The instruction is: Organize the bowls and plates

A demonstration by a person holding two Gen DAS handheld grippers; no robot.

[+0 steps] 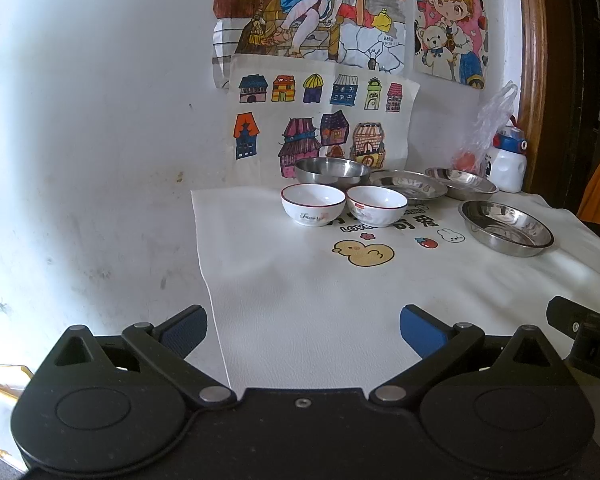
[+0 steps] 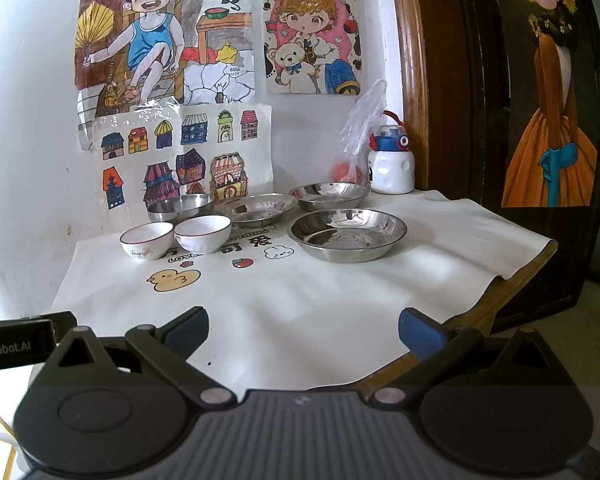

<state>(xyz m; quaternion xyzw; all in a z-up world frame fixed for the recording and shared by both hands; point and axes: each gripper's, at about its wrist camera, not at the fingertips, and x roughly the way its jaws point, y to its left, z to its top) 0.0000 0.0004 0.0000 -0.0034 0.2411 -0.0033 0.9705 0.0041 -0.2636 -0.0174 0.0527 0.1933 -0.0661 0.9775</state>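
Observation:
Two white ceramic bowls with red rims, the left bowl (image 1: pixel 313 204) (image 2: pixel 147 241) and the right bowl (image 1: pixel 376 205) (image 2: pixel 203 233), stand side by side on the white cloth (image 1: pixel 300 288) (image 2: pixel 300 300). Behind them sits a steel bowl (image 1: pixel 332 170) (image 2: pixel 181 206). Three steel plates lie to the right: a middle plate (image 1: pixel 408 185) (image 2: pixel 255 209), a far plate (image 1: pixel 461 182) (image 2: pixel 329 195) and a large near plate (image 1: pixel 506 228) (image 2: pixel 347 233). My left gripper (image 1: pixel 303 330) and right gripper (image 2: pixel 303 330) are both open and empty, well short of the dishes.
A white bottle with a blue lid (image 1: pixel 509 160) (image 2: pixel 392 162) and a plastic bag (image 2: pixel 358 140) stand at the back right by a wooden door frame (image 2: pixel 416 80). Drawings hang on the wall (image 1: pixel 80 120). The table's wooden edge (image 2: pixel 528 272) shows at the right.

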